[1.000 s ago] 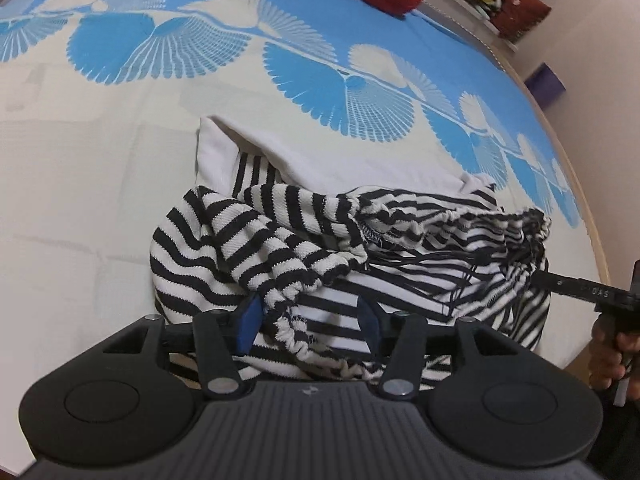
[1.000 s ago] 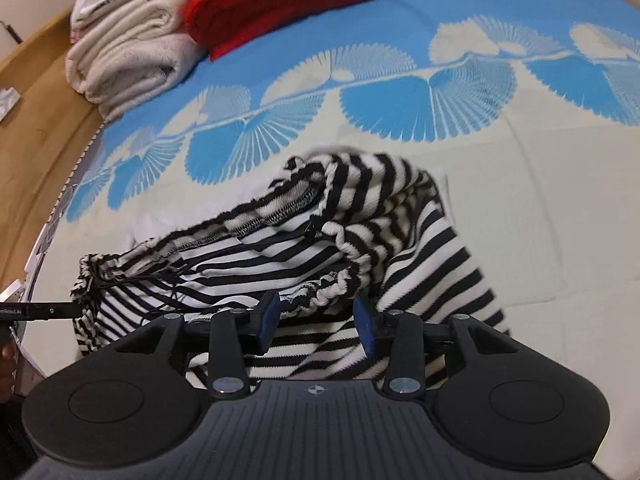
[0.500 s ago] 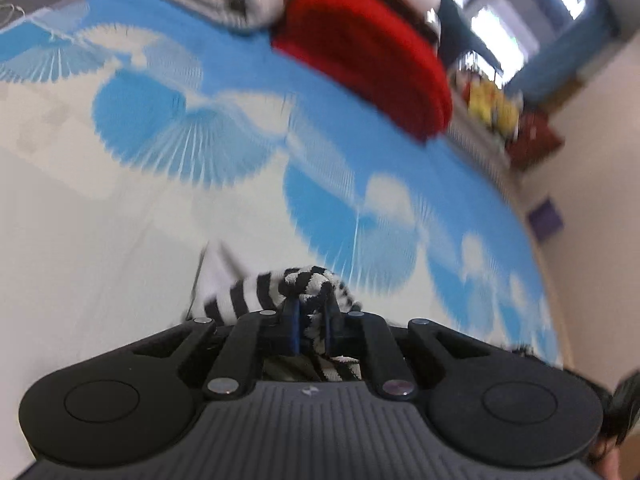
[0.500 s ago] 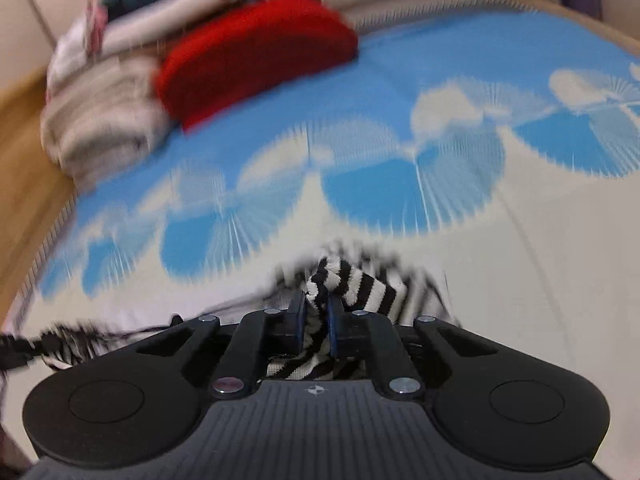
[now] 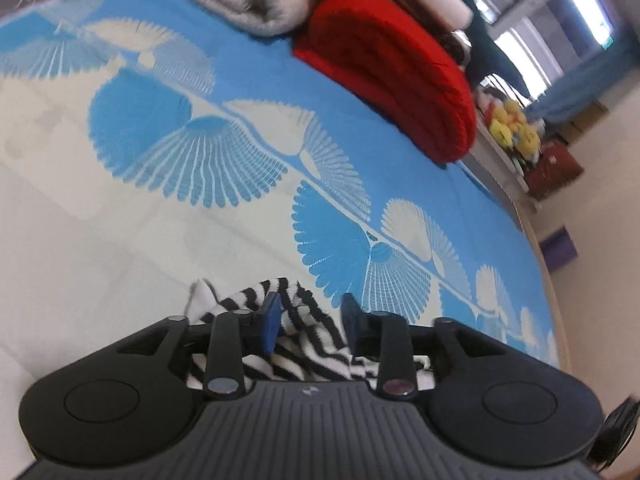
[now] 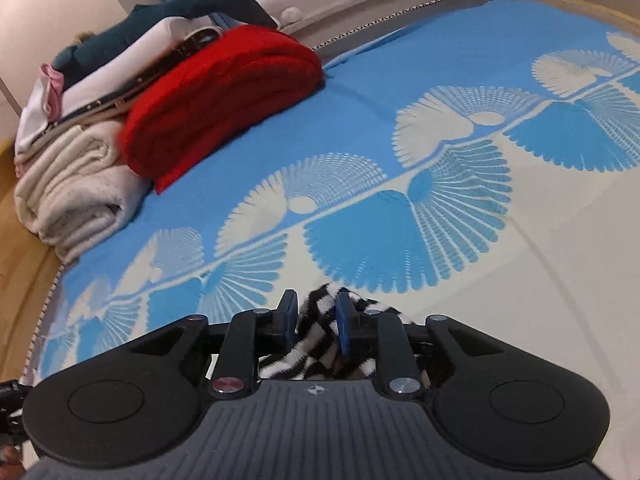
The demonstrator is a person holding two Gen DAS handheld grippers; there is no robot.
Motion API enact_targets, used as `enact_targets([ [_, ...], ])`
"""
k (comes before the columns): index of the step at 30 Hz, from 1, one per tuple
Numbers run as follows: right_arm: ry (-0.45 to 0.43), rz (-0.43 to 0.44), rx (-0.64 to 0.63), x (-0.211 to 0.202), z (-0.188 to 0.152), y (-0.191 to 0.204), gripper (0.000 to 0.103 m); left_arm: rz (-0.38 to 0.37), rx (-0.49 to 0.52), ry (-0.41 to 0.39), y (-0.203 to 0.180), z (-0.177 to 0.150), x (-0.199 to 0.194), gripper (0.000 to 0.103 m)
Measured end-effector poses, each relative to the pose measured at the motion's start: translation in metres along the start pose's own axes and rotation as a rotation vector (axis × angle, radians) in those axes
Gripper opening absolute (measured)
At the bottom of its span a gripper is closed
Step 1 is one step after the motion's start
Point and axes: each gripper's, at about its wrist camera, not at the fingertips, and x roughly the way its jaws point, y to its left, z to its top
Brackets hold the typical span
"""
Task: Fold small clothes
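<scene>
Striped knit garment bunches between parted left fingers; right fingers seemingly slack around it.

Both grippers reopened, striped garment released.

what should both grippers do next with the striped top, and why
Probably back both grippers straight off. The left gripper and right gripper stand open, with the striped top lying loose between their fingers on the bedspread, so it looks released.
</scene>
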Motion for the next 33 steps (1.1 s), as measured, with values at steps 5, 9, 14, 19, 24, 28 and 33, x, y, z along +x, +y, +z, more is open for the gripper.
enact_targets([
  [5,0.024,0.079,-0.091,-0.024,-0.005,0.004,0.037,-0.056,0.174,0.104,-0.015,-0.023,-0.005,0.05],
  [9,0.174,0.173,-0.229,-0.024,-0.028,0.024,0.045,-0.064,0.289,0.172,-0.041,-0.046,0.009,0.059],
  [14,0.265,0.14,-0.333,-0.007,-0.056,0.055,0.045,-0.06,0.312,0.208,-0.067,-0.064,0.035,0.063],
  [19,0.28,0.009,-0.443,0.011,-0.071,0.075,0.013,0.084,0.366,0.24,-0.084,-0.073,0.062,0.042],
  [24,0.165,0.006,-0.471,0.001,-0.06,0.082,0.001,0.111,0.365,0.133,-0.082,-0.059,0.059,0.001],
  [28,0.006,0.046,-0.397,-0.013,-0.041,0.08,0.001,0.049,0.356,-0.026,-0.086,-0.046,0.044,0.001],
  [33,-0.038,0.004,-0.395,0.0,-0.037,0.081,0.001,0.082,0.344,-0.007,-0.085,-0.044,0.061,0.001],
])
